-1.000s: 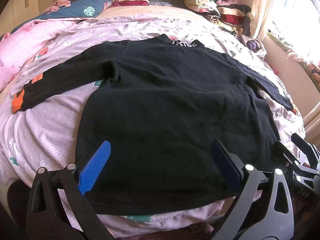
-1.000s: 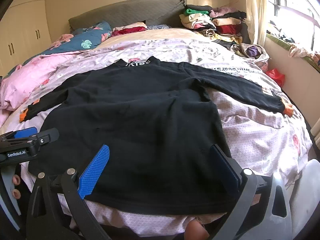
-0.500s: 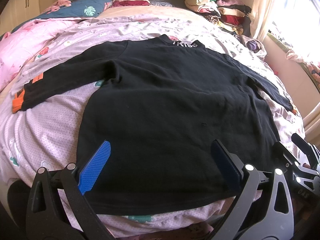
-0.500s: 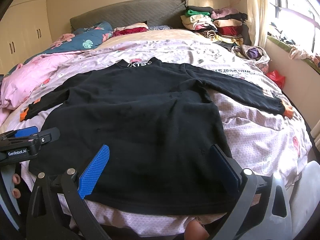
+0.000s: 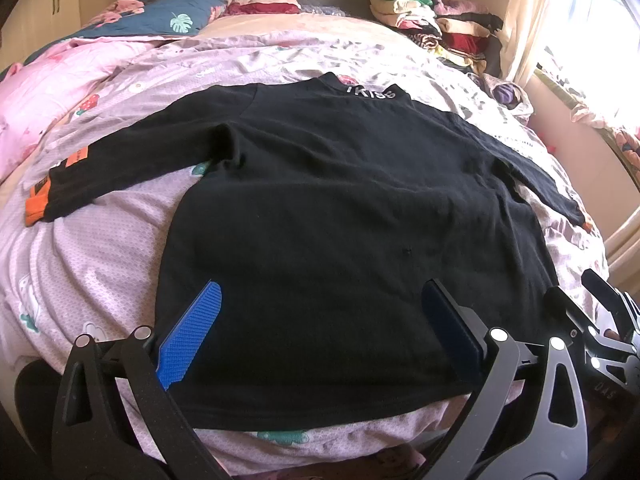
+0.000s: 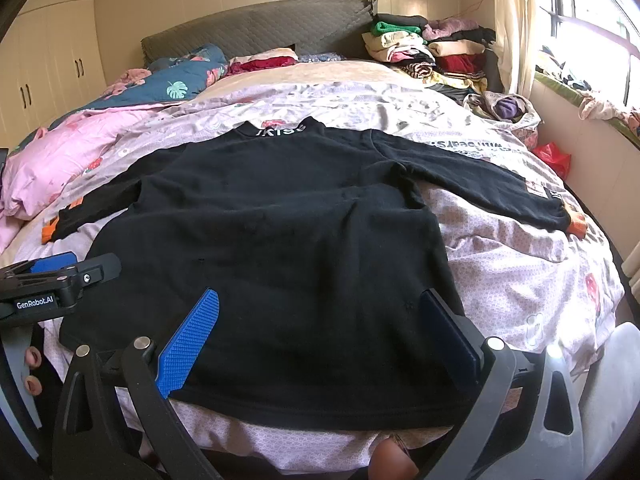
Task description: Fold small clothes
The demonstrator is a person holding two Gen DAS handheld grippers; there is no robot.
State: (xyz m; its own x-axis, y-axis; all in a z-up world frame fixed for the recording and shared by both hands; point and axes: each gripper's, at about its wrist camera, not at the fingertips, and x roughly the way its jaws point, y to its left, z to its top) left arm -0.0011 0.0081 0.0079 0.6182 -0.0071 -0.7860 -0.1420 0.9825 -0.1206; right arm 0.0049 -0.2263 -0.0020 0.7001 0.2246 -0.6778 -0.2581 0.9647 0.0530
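A black long-sleeved shirt (image 5: 352, 216) is spread flat on the bed (image 5: 100, 248), with its hem near the foot edge and its collar toward the headboard. White letters are printed on the collar (image 5: 370, 92). Both sleeves are stretched out to the sides, and each one ends in an orange cuff (image 6: 576, 224). Small wrinkles are seen near the armpits. The sheet under it is pale pink with small prints. The left gripper (image 5: 320, 328) is held above the hem with its fingers spread wide, and nothing is gripped. The right gripper (image 6: 320, 328) is likewise released and empty over the hem. Folded clothes (image 6: 424, 48) are stacked by the headboard.
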